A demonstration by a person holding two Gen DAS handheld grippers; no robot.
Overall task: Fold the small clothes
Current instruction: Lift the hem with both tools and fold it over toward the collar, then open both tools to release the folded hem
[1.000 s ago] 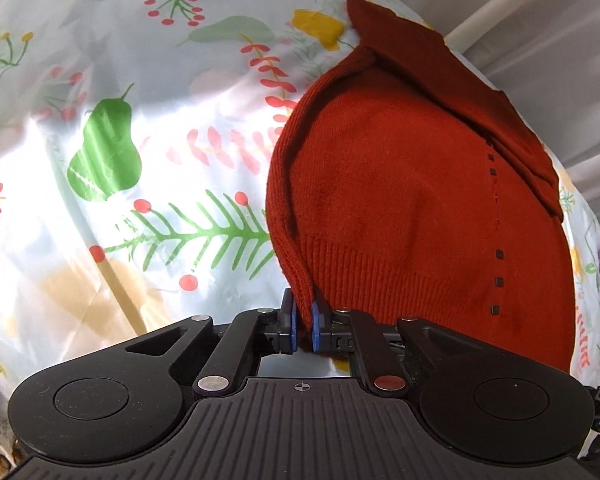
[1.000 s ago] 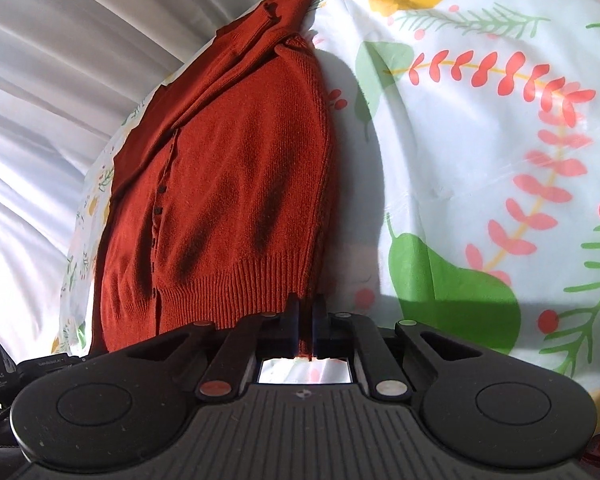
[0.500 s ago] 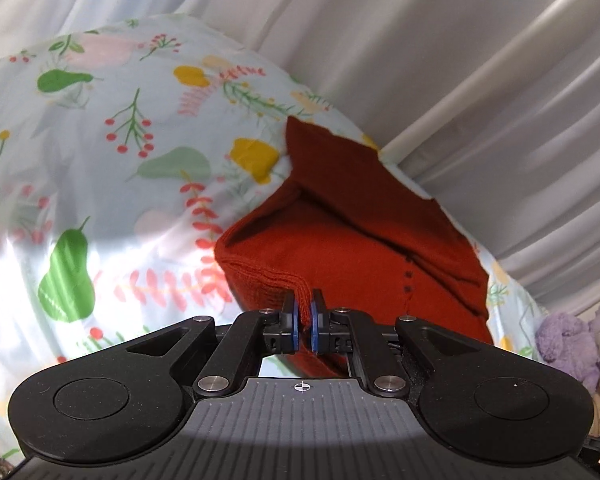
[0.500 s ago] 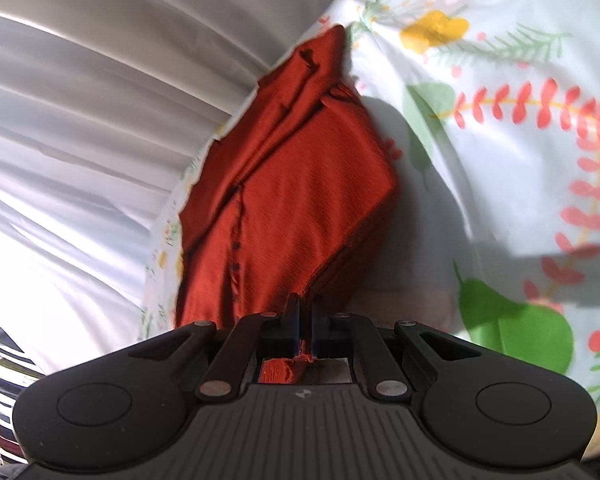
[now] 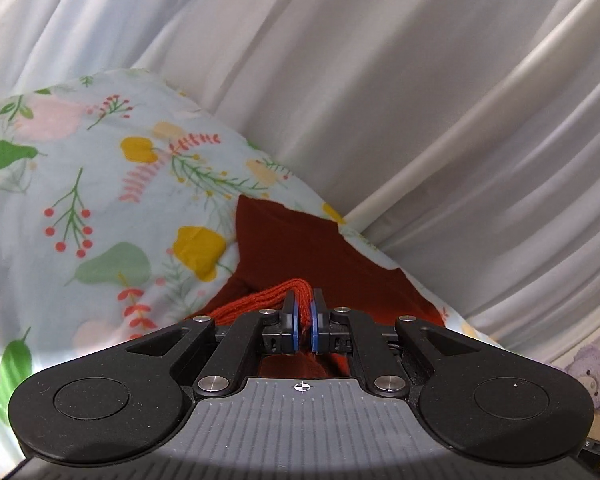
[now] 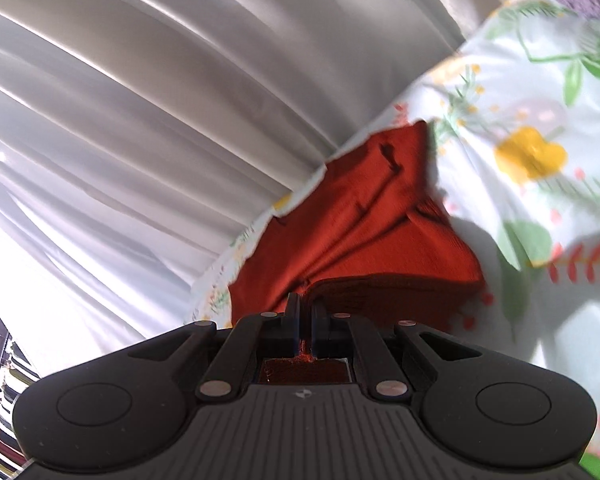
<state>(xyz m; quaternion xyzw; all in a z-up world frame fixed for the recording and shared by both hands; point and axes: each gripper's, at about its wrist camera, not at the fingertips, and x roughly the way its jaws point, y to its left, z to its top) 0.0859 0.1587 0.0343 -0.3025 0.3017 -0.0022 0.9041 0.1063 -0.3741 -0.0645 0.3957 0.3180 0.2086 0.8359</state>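
White curtains are hanging behind the floral sheet where the red knit sweater is lying. My left gripper and right gripper are each pinching its ribbed hem. Soft, light and stretchy, it is likely sagging between holds, so hem corners suit best.

sweater: red ribbed knit, matt | sheet: smooth printed cloth | curtain: white cloth

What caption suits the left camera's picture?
Left gripper pinching the ribbed hem of a rust-red knitted sweater above a floral bedsheet.
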